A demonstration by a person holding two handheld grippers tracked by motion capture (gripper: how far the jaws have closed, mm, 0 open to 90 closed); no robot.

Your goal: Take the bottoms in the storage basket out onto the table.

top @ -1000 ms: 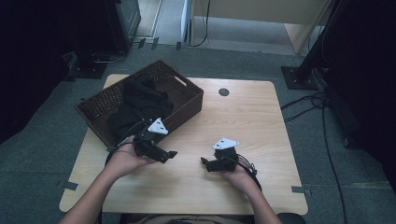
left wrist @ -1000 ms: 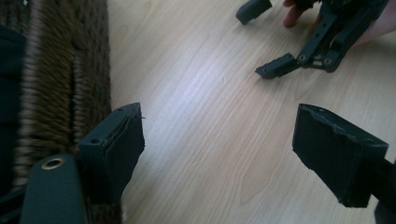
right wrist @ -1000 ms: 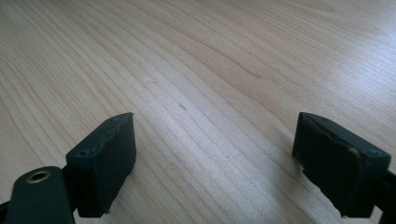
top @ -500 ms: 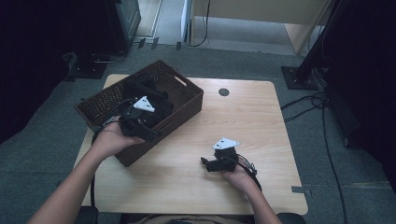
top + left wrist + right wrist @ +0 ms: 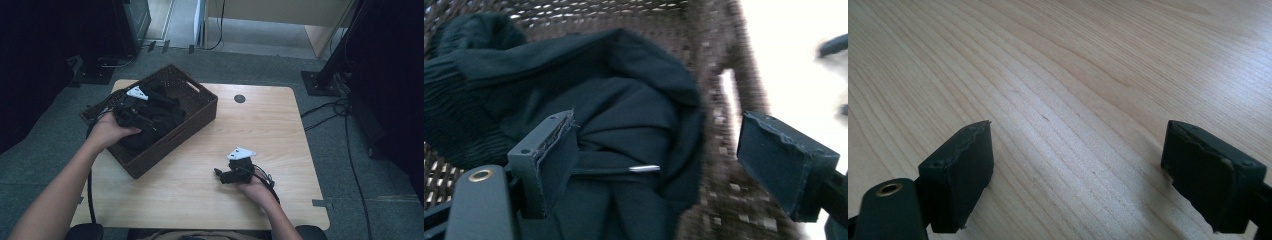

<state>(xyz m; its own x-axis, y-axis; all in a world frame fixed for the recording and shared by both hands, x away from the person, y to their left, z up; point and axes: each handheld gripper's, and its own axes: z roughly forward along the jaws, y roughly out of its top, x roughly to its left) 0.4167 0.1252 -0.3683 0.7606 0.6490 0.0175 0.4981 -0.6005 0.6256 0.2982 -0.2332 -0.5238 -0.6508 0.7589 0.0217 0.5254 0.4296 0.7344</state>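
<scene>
Left gripper (image 5: 131, 109) now sits over the wicker basket (image 5: 200, 114), at about 10 o'clock on the bench (image 5: 280, 130); a second ago it lay on the bench beside the basket's near wall. Judgement: the reach phase is over and a pick of the dark garment (image 5: 160, 120) is about to start.

Garment: bundled black cloth inside the basket, filling most of it. In the left gripper view it lies directly between and under the fingers (image 5: 549, 160), with a ribbed cuff at upper left and a small metal-tipped drawcord (image 5: 644, 168) near the middle. Basket wall runs just beyond the far finger.

Left gripper fingers: spread wide, nothing clamped; whether the near finger touches the cloth I cannot tell.

Pose, left: forearm comes in from 7 o'clock, hand wrapped on the gripper body, gripper angled down into the basket.

Right gripper (image 5: 235, 170): unmoved, at about 5 o'clock on the bench. Fingers (image 5: 960, 170) released, bare wood between them; it lies low over the bench.
</scene>
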